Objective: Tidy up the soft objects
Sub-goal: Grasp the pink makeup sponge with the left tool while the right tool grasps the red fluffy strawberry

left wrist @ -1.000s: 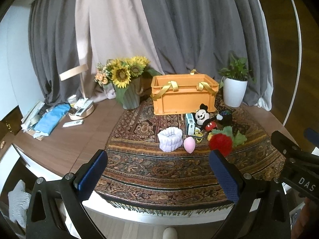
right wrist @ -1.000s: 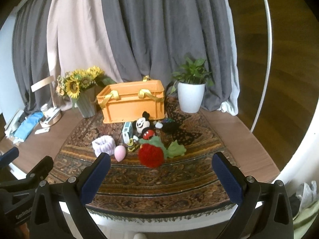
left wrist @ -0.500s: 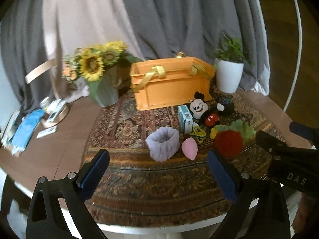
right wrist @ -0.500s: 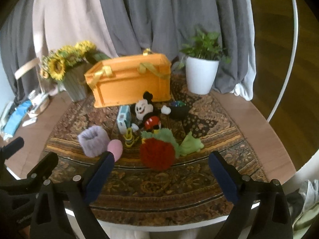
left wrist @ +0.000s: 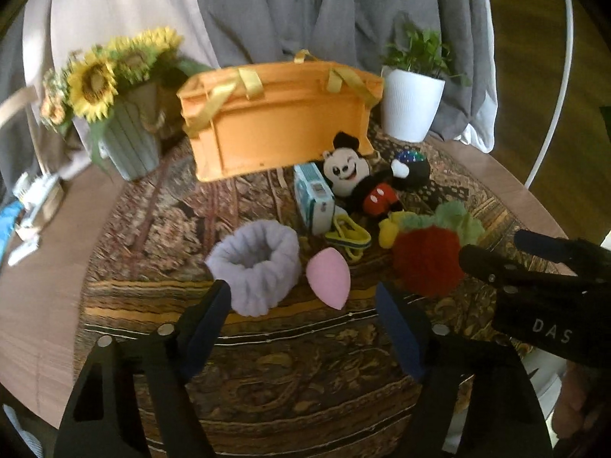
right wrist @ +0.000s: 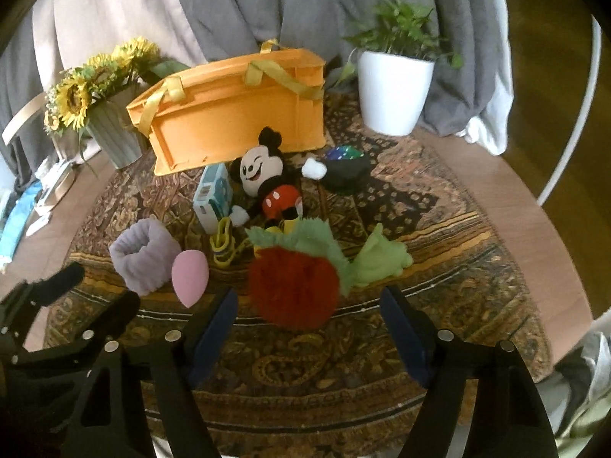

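- Closing in since a second ago, you have brought both grippers down toward the rug (left wrist: 126, 305), so the soft things loom larger; I judge you are lining up the first 2 pickups.
- Your left gripper (left wrist: 303, 311) and right gripper (right wrist: 309, 313) have just been narrowing their jaws, yet both remain released, nothing between the pads.
- Landmark: the orange crate (left wrist: 275, 129). The lilac band (left wrist: 257, 265) and pink sponge (left wrist: 328, 276) lie in front of it, just beyond your left fingertips.
- The red pompom (right wrist: 292, 286) sits in front of the crate too, just ahead of your right fingers (right wrist: 214, 328).

Grey and beige curtains (left wrist: 305, 11) hang behind a round wooden table (right wrist: 542, 229) — daylit.
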A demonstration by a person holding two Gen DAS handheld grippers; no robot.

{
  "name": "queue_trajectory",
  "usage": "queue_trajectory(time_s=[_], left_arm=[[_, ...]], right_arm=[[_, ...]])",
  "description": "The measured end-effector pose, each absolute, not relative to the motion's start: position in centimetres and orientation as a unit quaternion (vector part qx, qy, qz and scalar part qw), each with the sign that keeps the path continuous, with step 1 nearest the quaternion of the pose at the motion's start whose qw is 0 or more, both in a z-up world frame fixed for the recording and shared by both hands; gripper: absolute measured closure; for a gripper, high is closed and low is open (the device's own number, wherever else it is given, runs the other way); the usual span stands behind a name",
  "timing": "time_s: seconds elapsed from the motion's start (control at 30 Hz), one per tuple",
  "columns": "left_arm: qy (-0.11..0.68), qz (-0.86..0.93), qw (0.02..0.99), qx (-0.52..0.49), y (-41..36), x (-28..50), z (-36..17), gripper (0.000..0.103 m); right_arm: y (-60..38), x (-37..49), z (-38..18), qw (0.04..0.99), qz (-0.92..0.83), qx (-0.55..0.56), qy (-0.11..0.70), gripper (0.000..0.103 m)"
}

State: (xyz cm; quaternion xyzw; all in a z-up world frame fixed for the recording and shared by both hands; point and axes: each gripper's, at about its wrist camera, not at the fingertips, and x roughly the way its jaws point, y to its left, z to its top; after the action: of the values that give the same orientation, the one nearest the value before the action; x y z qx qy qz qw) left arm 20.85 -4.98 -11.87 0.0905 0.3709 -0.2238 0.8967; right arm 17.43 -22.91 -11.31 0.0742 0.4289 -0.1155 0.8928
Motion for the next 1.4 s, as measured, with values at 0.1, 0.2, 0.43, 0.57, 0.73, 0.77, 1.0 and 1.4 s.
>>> queue_trajectory(time_s=[0.1,0.2,0.43,0.57,0.73,0.77,1.0,1.4], left_arm=[[0.386,-0.226,0.891,0.077,-5.7,21.6,-12.9,0.039],[0.408,-0.22,0.884,0.061,-6.4,22.2,-14.0,0.043],[0.436,-0.216,0.873,0.04,-8.1,23.0,-16.2,0.051],[0.449,-0.206,0.869,0.031,-8.9,23.9,-17.2,0.052],[0.46,-0.193,0.866,0.026,-9.5,24.8,-18.1,0.057],[0.461,-0.192,0.866,0.025,-9.5,25.0,-18.2,0.057],[0.473,-0.178,0.862,0.015,-9.7,26.1,-19.1,0.06],[0.464,-0.178,0.867,0.03,-10.5,26.5,-19.2,0.067]], right_arm=[[-23.5,18.5,-12.4,0.887,-0.095,0.082,0.444,0.033],[-24.3,19.0,-13.6,0.882,-0.082,0.093,0.454,0.034],[-25.5,20.1,-15.6,0.876,-0.053,0.104,0.467,0.037],[-25.7,20.7,-16.2,0.875,-0.035,0.11,0.47,0.04],[-26.0,21.7,-16.9,0.872,-0.018,0.118,0.475,0.04],[-26.1,21.9,-17.1,0.871,-0.015,0.121,0.476,0.04],[-26.4,23.0,-17.8,0.867,-0.003,0.13,0.481,0.043],[-25.7,23.2,-17.5,0.871,0.024,0.115,0.477,0.062]])
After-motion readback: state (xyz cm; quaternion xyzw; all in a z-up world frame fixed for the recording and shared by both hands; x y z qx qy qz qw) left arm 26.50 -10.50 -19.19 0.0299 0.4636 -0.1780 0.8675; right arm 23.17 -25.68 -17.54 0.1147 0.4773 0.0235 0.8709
